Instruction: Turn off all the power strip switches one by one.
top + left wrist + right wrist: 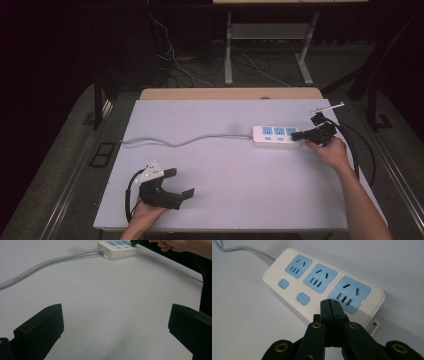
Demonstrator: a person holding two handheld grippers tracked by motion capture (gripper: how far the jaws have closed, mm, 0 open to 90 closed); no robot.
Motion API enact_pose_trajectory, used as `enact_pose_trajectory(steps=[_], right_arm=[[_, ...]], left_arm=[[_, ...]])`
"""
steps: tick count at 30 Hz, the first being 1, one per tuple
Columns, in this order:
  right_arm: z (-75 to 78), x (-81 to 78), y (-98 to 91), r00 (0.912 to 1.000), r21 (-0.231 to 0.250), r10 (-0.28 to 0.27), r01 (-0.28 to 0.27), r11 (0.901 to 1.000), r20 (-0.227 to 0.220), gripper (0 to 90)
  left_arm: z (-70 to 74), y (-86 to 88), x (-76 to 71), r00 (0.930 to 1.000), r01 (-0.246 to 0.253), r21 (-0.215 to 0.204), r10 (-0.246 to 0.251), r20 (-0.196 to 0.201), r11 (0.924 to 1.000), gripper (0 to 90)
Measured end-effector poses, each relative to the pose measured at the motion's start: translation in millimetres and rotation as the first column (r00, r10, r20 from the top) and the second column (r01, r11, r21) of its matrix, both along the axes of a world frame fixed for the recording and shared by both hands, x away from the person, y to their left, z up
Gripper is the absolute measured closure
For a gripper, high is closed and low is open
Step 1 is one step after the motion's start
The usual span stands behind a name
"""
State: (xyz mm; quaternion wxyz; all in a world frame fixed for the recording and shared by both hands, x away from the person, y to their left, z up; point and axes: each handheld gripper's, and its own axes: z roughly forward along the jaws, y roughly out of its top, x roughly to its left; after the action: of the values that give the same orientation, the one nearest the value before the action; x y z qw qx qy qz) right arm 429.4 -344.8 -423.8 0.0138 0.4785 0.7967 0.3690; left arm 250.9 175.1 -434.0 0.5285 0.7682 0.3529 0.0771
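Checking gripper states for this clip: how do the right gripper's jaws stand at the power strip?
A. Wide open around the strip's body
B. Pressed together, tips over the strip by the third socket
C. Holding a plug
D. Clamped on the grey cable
B: in the right gripper view the right gripper has its jaws pressed together with nothing between them, tips over the power strip beside its third socket.

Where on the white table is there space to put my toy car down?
Lots of bare table lies between the left tongs and the power strip, below its grey cord. The far-left corner above the cord is bare too. It is crowded at the right, where the shut right tongs meet the strip.
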Motion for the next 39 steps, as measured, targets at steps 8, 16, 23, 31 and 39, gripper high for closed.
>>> enact_pose_trajectory(steps=[8,16,23,31,39], right_arm=[[0.4,-1.3,1.7,0.9999,-0.019,0.001,-0.001,0.9998,0.013,90.0],[-3.8,-6.0,0.3,0.999,0.002,-0.016,0.016,0.9999,0.041,90.0],[-5.9,-7.7,-1.6,0.9981,0.02,-0.02,0.018,0.9996,0.058,90.0],[-5.5,-7.7,-1.1,0.9981,0.017,-0.02,0.019,0.9997,0.058,90.0],[-3.7,-6.8,0.4,0.9987,0.009,-0.029,0.029,0.9995,0.041,90.0]], left_arm=[[0.9,1.3,-1.0,1.0,0.001,-0.001,-0.001,0.004,1.0,0.0],[0.4,-0.2,-0.4,1.0,0.005,0.001,-0.005,0.005,1.0,0.0],[0.3,0.2,-0.5,1.0,0.003,0.003,-0.003,0.004,1.0,0.0],[0.4,0.9,-0.6,1.0,0.004,0.002,-0.004,0.003,1.0,0.0],[0.5,1.2,-0.2,1.0,0.005,0.002,-0.005,0.003,1.0,0.0]])
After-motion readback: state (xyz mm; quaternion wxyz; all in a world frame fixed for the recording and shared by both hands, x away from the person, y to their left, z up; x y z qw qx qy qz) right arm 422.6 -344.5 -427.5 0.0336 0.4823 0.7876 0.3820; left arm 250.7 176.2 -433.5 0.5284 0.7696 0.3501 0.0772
